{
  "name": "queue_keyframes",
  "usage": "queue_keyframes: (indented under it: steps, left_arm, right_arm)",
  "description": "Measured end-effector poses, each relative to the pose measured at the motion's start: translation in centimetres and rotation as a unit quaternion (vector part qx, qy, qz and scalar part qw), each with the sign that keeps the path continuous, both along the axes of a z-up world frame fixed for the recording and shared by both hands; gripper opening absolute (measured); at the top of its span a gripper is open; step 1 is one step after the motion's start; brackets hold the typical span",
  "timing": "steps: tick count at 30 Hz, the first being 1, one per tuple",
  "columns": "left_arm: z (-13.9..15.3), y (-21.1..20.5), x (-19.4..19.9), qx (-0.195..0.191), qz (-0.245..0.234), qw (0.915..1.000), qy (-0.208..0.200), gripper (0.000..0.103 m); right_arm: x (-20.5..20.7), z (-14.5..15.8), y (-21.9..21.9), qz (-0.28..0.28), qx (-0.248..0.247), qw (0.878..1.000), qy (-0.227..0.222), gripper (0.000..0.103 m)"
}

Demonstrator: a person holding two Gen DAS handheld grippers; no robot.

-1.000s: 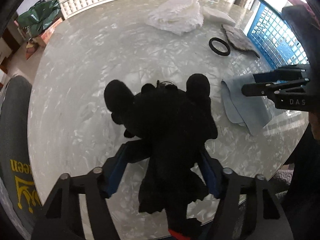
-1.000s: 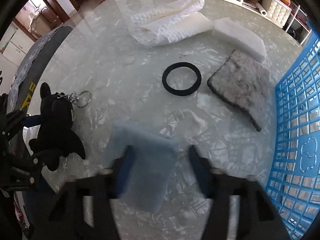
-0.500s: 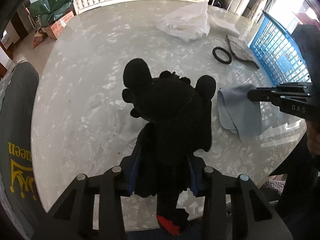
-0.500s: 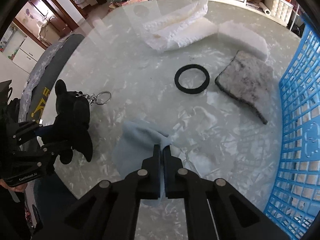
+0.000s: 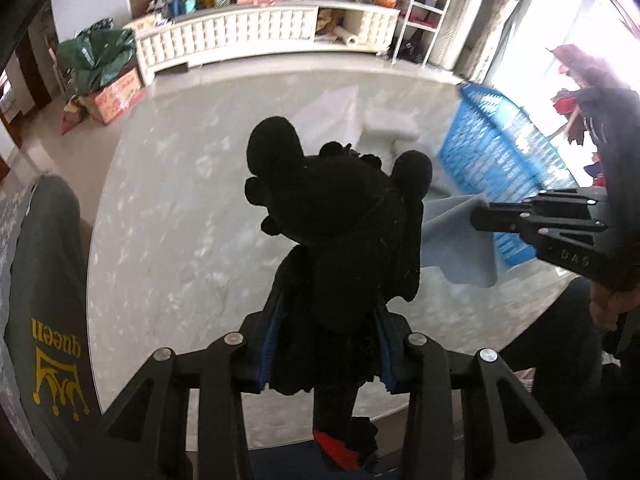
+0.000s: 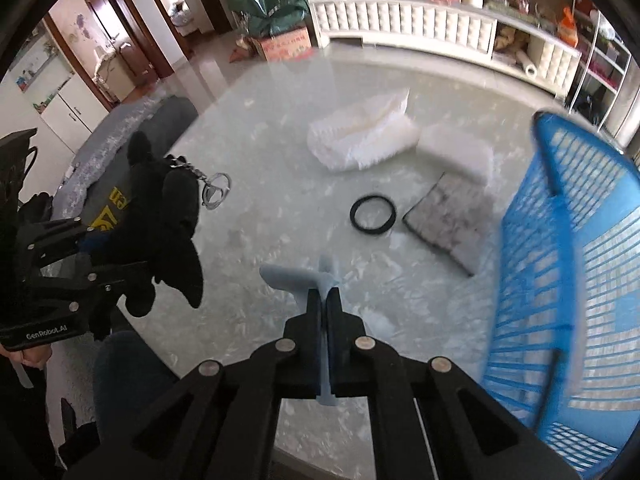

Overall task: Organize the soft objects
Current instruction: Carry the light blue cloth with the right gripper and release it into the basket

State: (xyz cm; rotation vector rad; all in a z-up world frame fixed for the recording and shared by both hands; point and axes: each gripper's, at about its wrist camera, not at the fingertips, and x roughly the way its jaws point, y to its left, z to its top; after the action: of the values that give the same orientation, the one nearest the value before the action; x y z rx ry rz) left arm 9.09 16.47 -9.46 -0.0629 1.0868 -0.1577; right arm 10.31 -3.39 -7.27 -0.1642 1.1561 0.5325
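As seen from the left wrist: left gripper (image 5: 326, 344) clamped on the lower body of a black plush toy (image 5: 340, 220), blue pads pressed into both flanks, toy held clear above the marble table (image 5: 168, 208). Head and round ears uppermost, red patch at the hanging tail end. To the right, right gripper (image 5: 480, 216) pinched on a pale blue cloth (image 5: 460, 248), cloth hanging free off the table. Blue basket (image 5: 492, 152) behind the cloth, at the table's right edge. White pad (image 5: 390, 124) blurred further back.

As seen from the right wrist: right gripper (image 6: 324, 300) fully closed, blue cloth (image 6: 296, 276) trapped between the jaws, a fold standing up past the tips and an end poking out behind. Left gripper (image 6: 120, 256) at left, gripping the plush toy (image 6: 164, 216); key ring (image 6: 216, 190) dangling from its head. On the table: black ring (image 6: 373, 214), grey mat (image 6: 448, 224) just beside it, white towel (image 6: 360, 138), white pad (image 6: 456, 150). Blue basket (image 6: 560, 240) at right.
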Motion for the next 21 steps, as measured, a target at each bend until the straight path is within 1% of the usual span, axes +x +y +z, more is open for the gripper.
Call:
queue_keyframes:
  steps: [6,12,16,19,20,21]
  left_arm:
    - [4.6,-3.3,0.5,-0.007,-0.024,0.9987,-0.044,0.038]
    - [7.0,-6.7,1.3,-0.008,-0.044,0.9966,-0.069,0.038]
    - [8.1,-9.0,1.7,-0.018,-0.06,0.9947,-0.082,0.038]
    - [8.3,-10.2,2.2,-0.02,-0.068,0.9938,-0.086,0.038]
    - [8.3,-10.4,2.4,-0.02,-0.07,0.9937,-0.086,0.038]
    - [8.2,-10.8,2.6,-0.02,-0.071,0.9935,-0.086,0.038]
  right_arm:
    - [-0.4,3.5,-4.2,-0.016,0.012,0.999,-0.031,0.002]
    - [-0.2,5.6,-7.9,-0.049,0.007,0.996,-0.069,0.002]
    - [0.6,5.8,-10.5,-0.077,0.001,0.994,-0.082,0.002]
    - [1.1,5.4,-12.3,-0.091,-0.01,0.992,-0.082,0.002]
    - [1.7,4.7,-13.0,-0.1,-0.016,0.992,-0.079,0.002]
    - [2.0,4.7,-13.9,-0.107,-0.018,0.991,-0.073,0.002]
